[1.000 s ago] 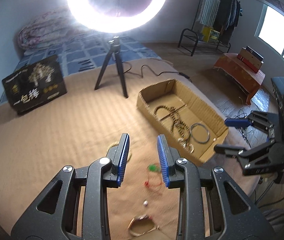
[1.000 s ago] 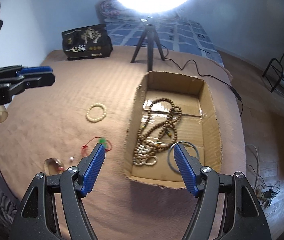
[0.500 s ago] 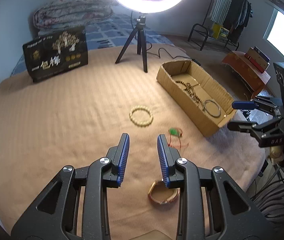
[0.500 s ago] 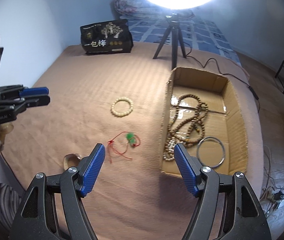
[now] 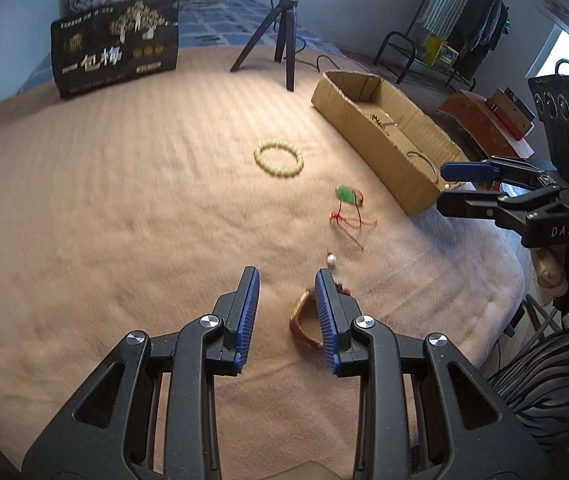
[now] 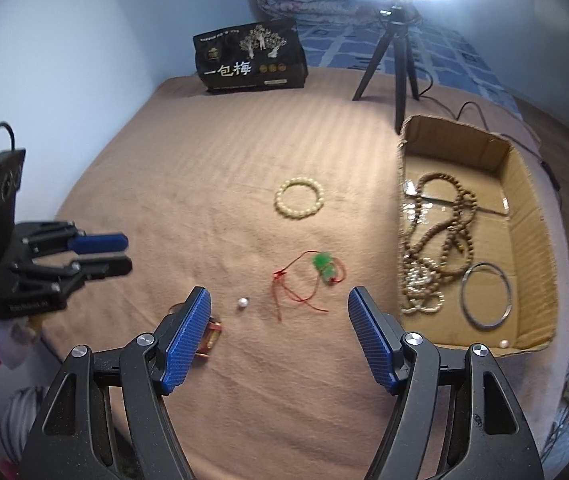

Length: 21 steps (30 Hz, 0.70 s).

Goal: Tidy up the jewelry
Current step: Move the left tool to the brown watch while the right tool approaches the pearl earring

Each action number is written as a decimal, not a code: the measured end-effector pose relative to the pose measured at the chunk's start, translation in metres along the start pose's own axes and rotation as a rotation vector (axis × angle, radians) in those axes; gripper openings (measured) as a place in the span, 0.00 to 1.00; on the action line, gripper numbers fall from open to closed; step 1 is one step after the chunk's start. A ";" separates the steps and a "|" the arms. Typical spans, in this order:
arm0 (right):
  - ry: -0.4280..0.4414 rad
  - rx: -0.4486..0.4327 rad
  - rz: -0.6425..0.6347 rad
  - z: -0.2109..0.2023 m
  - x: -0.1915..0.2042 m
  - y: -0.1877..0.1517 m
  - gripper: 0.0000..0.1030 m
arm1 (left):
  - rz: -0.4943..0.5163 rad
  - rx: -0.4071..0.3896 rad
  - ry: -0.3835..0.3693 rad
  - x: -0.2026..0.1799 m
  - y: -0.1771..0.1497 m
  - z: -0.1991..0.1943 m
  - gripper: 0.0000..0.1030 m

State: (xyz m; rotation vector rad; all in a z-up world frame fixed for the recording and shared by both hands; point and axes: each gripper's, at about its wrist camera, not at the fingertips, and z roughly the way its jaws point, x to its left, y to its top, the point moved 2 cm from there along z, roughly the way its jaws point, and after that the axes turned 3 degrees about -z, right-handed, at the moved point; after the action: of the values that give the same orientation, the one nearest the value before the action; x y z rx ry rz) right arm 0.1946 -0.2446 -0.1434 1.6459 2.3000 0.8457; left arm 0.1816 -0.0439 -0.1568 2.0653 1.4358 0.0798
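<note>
A cream bead bracelet (image 5: 279,159) (image 6: 299,198), a green pendant on a red cord (image 5: 346,196) (image 6: 324,266), a small pearl (image 5: 331,258) (image 6: 242,302) and an amber bangle (image 5: 304,322) (image 6: 210,338) lie on the tan blanket. The cardboard box (image 5: 368,136) (image 6: 532,240) holds brown bead necklaces (image 6: 440,240) and a metal ring (image 6: 486,300). My left gripper (image 5: 286,312) (image 6: 104,254) is open and empty, just left of the bangle. My right gripper (image 6: 278,338) (image 5: 458,186) is open and empty, above the blanket in front of the pendant.
A black printed bag (image 5: 114,50) and a ring-light tripod (image 5: 284,36) stand at the back of the bed. A cable (image 6: 480,108) runs behind the box. The bed edge drops to the floor at the right (image 5: 520,280).
Both grippers have drawn back from the box toward the near-left part of the bed. The bracelet, pendant, pearl and bangle now lie further ahead in both views. Both stay open.
</note>
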 end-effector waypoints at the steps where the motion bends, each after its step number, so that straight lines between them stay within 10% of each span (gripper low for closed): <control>1: 0.010 0.004 0.007 0.003 0.001 -0.001 0.69 | -0.006 0.002 -0.004 0.000 -0.003 0.001 0.28; 14: 0.072 0.106 0.065 0.049 0.016 -0.006 0.68 | 0.002 0.050 0.009 -0.006 -0.026 0.031 0.28; 21: 0.107 0.168 0.162 0.076 0.012 -0.007 0.48 | 0.000 0.067 0.013 -0.003 -0.034 0.040 0.28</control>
State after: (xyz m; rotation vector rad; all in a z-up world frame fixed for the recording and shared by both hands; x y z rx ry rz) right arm 0.2196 -0.2091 -0.2073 1.9242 2.3921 0.8106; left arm 0.1674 -0.0566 -0.2053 2.1218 1.4649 0.0459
